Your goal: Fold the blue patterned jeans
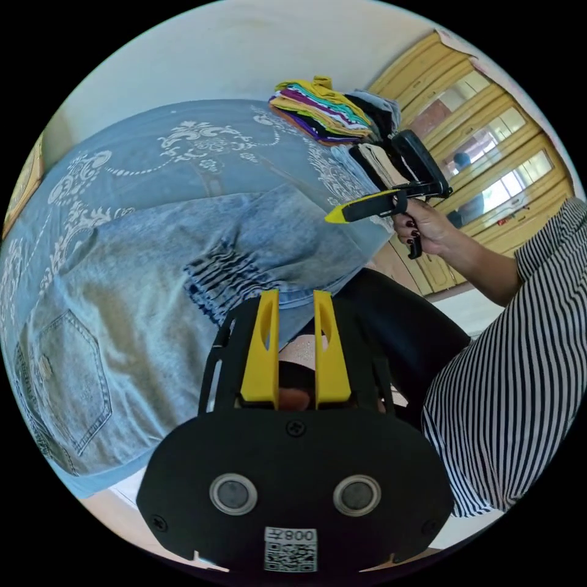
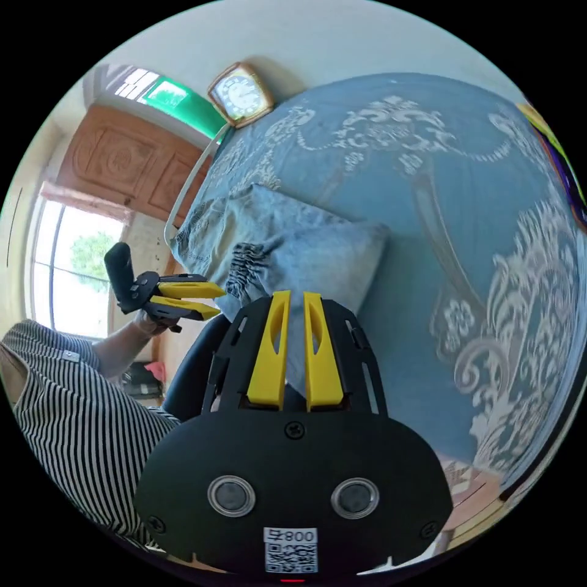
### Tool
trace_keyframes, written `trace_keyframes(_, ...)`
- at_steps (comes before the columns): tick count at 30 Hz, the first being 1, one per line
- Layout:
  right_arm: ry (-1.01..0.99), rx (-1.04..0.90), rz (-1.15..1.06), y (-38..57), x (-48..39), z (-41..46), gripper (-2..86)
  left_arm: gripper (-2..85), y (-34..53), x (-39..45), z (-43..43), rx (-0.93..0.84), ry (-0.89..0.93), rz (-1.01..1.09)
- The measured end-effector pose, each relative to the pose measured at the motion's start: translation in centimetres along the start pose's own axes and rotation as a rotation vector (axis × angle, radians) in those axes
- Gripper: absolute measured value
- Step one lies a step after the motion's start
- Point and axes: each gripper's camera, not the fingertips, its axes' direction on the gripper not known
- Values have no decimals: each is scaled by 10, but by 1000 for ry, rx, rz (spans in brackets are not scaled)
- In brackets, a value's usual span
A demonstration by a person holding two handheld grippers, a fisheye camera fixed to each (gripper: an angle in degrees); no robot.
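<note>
**Jeans folded on the bed, both grippers clear**

A careless regrip could drag the top layer and spoil the fold, since the denim lies loose. The jeans (image 1: pixel 147 293) rest folded on the bed (image 1: pixel 183 140), their gathered waistband near the edge. The left gripper (image 1: pixel 296 306) hovers just above that edge, jaws slightly parted, holding nothing. The right gripper (image 2: pixel 295 306) hangs near the jeans' right corner, jaws nearly closed, empty.
</note>
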Motion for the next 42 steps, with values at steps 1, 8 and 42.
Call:
trace_keyframes(1, -10, -3, 28, 6, 9, -3, 56, 92, -1, 7, 3, -3, -3, 13)
trace_keyframes(8, -257, 20, 244, 37, 80, -20, 76, 111, -11, 79, 33, 8, -7, 97)
trace_keyframes(42, -429, -19, 285, -89, 180, -47, 82, 42, 39, 211, 99, -7, -324, 134)
